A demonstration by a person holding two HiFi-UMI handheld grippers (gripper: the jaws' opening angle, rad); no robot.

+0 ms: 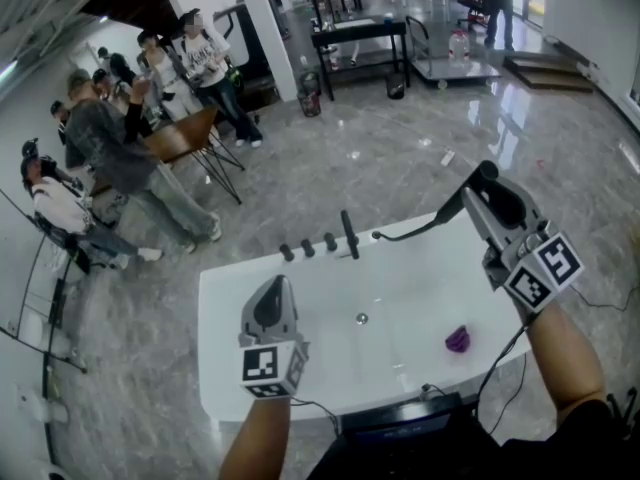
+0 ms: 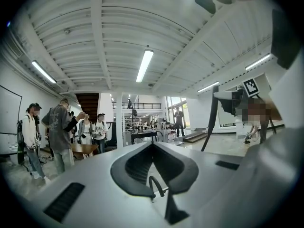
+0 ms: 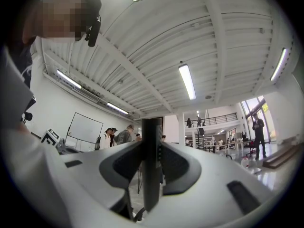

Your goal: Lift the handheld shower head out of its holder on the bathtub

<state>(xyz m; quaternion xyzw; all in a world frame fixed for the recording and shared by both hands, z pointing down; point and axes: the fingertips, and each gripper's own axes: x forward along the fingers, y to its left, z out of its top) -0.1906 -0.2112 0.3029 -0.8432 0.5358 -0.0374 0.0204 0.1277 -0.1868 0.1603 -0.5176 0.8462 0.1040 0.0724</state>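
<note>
The black handheld shower head [image 1: 452, 208] is up in the air over the white bathtub [image 1: 230, 298], at its far right corner. My right gripper [image 1: 480, 193] is shut on its handle [image 3: 152, 165], which stands upright between the pads. Its black hose [image 1: 405, 232] trails down to the tub's far rim beside the black tap fittings [image 1: 347, 234]. My left gripper [image 1: 273, 286] hovers over the tub's left side, its tips together with nothing between them [image 2: 152, 146]. In the left gripper view the handle and hose [image 2: 210, 125] hang at the right.
A small purple object [image 1: 458, 340] lies in the tub near the drain [image 1: 361, 318]. Several people [image 1: 120, 148] stand and sit at the left by a wooden chair [image 1: 185, 136]. A black table [image 1: 360, 38] stands far back. Cables run over the tub's near rim [image 1: 310, 404].
</note>
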